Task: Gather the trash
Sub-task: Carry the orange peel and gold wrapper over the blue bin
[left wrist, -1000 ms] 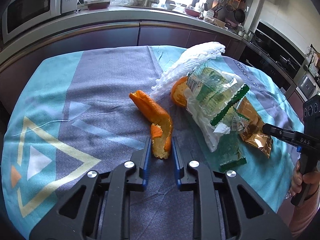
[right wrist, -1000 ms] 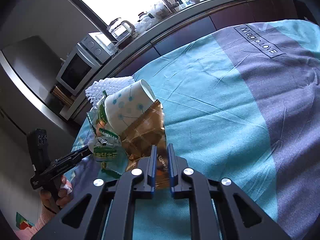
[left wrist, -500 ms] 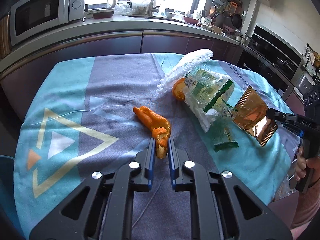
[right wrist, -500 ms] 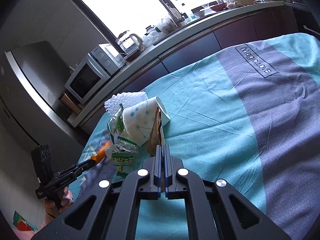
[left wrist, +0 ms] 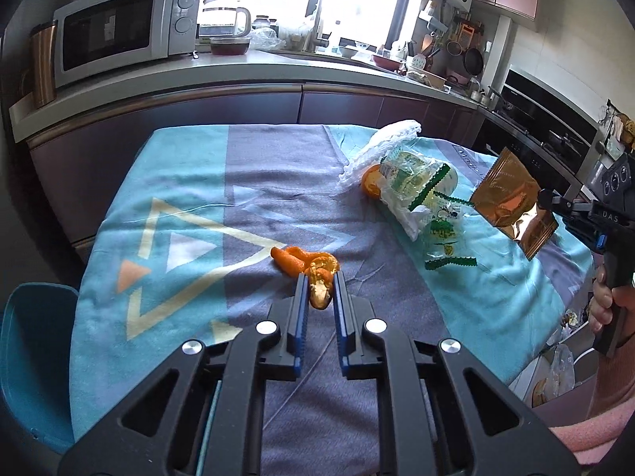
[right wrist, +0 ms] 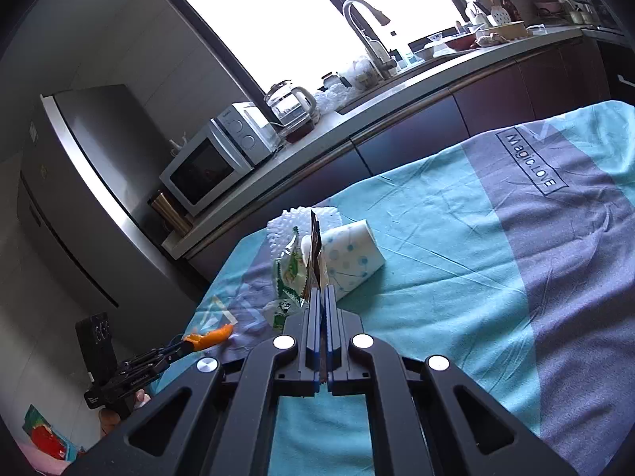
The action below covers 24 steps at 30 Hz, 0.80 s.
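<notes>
On the left of the table, the blue and grey cloth (left wrist: 190, 182) lies bare from its near edge to the far edge by the counter, and we see a blue chair (left wrist: 27, 357) just off the table's left corner. Our left gripper (left wrist: 318, 291) has just been closing its jaws, and they now pinch the pale end of the orange peel (left wrist: 305, 261), which hangs clear above the grey band of cloth.

Toward the middle-right, the rest of the trash sits in a loose heap: white foam netting (left wrist: 381, 146), another piece of orange (left wrist: 371, 184) touching it, a clear green-printed wrapper (left wrist: 412, 182) and a torn green strip (left wrist: 450, 262) lying just apart on the cloth. From the right wrist view a paper cup (right wrist: 349, 254) lies on its side in that heap.

On the right, our right gripper (right wrist: 321, 297) is clamped tight on the brown foil packet (left wrist: 512, 202), held raised above the cloth near the table's right edge. Beyond the heap, the cloth's right half stretches bare to the counter cabinets (right wrist: 476, 119).
</notes>
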### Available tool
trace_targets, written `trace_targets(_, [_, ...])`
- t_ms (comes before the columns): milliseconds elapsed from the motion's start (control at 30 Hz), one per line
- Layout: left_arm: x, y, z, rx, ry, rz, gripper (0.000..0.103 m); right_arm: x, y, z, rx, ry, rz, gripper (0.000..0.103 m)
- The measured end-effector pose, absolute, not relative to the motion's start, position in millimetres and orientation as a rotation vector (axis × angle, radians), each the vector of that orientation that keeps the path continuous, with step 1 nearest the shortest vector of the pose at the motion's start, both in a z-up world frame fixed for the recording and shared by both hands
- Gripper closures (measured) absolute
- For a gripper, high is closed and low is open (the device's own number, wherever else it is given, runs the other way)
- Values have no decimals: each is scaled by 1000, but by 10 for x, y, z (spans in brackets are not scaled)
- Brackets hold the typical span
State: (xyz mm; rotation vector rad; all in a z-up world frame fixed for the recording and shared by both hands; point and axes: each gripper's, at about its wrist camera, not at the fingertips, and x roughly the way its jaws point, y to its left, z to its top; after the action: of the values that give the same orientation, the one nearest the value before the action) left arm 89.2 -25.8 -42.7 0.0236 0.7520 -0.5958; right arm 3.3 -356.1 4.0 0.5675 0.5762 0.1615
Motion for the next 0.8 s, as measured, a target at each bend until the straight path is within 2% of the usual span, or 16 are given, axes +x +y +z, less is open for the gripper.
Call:
trace_targets(333, [652, 154, -316, 27, 701, -523, 90, 173, -3063, 284, 509, 549, 314, 102])
trace_targets(800, [511, 822, -156, -39, 641, -423, 90, 583, -2252, 242, 477, 628, 529, 102])
